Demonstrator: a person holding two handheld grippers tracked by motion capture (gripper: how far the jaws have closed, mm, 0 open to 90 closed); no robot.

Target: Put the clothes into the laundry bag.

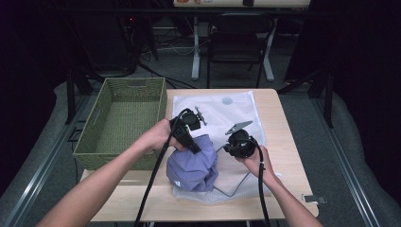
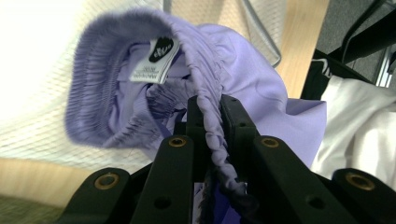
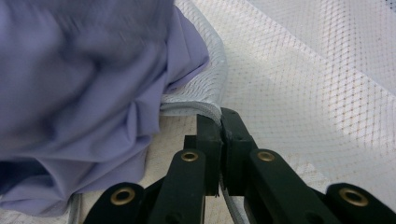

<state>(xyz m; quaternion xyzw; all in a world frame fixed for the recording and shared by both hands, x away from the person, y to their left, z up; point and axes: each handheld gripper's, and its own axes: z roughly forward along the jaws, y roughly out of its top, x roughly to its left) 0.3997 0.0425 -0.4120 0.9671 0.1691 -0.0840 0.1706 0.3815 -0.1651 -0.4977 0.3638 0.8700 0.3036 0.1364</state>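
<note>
A lilac garment (image 1: pixel 193 163) with a gathered elastic waistband lies bunched on a white mesh laundry bag (image 1: pixel 246 111) in the middle of the wooden table (image 1: pixel 283 142). My left gripper (image 1: pixel 189 137) points down into the cloth, shut on the waistband (image 2: pixel 212 121); a label (image 2: pixel 154 60) shows inside the garment (image 2: pixel 252 79). My right gripper (image 1: pixel 239 144) sits just right of the garment, shut on the bag's grey-edged rim (image 3: pixel 196 105), with the lilac cloth (image 3: pixel 84 79) bulging at its left and mesh (image 3: pixel 303 84) spread beyond.
A green woven basket (image 1: pixel 118 123) stands at the table's left edge. A black chair (image 1: pixel 239 40) and desk legs stand behind the table. A small metal clip (image 1: pixel 314 198) sits at the front right corner.
</note>
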